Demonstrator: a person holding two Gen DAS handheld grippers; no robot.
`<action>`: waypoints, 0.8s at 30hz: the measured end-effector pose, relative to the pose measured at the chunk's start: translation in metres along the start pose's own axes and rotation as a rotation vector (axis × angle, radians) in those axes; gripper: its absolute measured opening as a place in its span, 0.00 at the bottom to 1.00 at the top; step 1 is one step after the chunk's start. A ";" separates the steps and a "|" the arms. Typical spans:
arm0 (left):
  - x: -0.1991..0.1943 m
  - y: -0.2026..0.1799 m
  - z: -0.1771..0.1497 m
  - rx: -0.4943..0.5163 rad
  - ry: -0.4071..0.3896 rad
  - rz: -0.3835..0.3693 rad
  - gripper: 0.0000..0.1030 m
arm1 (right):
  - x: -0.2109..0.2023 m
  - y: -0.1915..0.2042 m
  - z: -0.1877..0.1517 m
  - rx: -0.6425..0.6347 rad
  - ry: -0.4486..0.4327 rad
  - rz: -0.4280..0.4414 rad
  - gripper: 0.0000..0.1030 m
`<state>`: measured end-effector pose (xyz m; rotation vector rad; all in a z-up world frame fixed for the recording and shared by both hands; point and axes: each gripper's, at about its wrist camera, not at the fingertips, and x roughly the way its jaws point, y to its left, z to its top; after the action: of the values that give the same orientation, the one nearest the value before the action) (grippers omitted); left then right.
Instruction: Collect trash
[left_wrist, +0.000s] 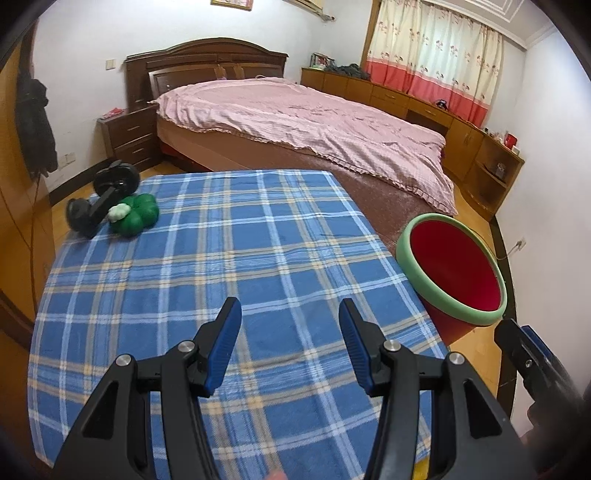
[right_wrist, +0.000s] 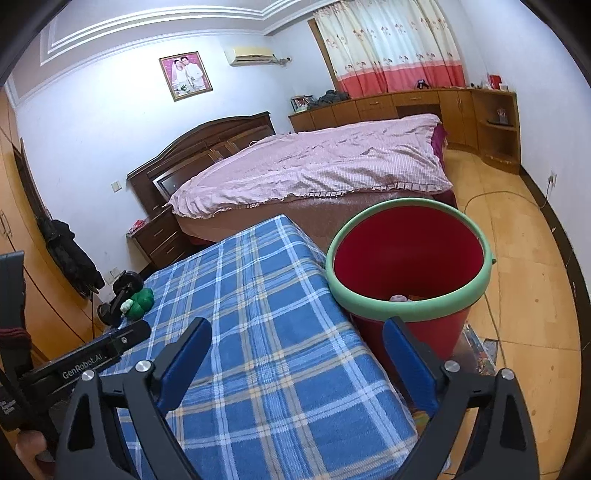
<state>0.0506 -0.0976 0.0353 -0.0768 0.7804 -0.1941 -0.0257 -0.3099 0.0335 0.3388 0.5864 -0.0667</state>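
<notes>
A red bucket with a green rim (left_wrist: 454, 273) stands on the floor against the right side of the table covered in blue plaid cloth (left_wrist: 221, 258). In the right wrist view the bucket (right_wrist: 406, 258) holds some small scraps (right_wrist: 400, 297) at its bottom. A green lumpy object (left_wrist: 136, 214) with a white crumpled piece (left_wrist: 118, 212) on it lies at the table's far left corner. My left gripper (left_wrist: 290, 321) hovers open over the cloth, nothing between its fingers. My right gripper (right_wrist: 297, 328) stands wide open and empty over the table's right edge, just short of the bucket.
A black wheeled exercise tool (left_wrist: 110, 181) lies on the floor beyond the green object. A bed with a pink cover (left_wrist: 295, 122) stands behind the table, with a nightstand (left_wrist: 129, 136) to its left. Wooden cabinets (right_wrist: 424, 103) line the far wall. A cable (right_wrist: 498, 195) trails over the wooden floor.
</notes>
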 end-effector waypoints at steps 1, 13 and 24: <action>-0.002 0.001 -0.001 -0.003 -0.005 0.008 0.53 | -0.001 0.002 -0.002 -0.007 -0.002 -0.002 0.93; -0.023 0.016 -0.019 -0.021 -0.055 0.078 0.53 | -0.017 0.020 -0.018 -0.054 -0.048 -0.015 0.93; -0.029 0.019 -0.027 -0.028 -0.080 0.098 0.53 | -0.026 0.026 -0.025 -0.061 -0.082 -0.027 0.93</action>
<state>0.0139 -0.0733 0.0334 -0.0718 0.7050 -0.0868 -0.0566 -0.2782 0.0360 0.2671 0.5110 -0.0882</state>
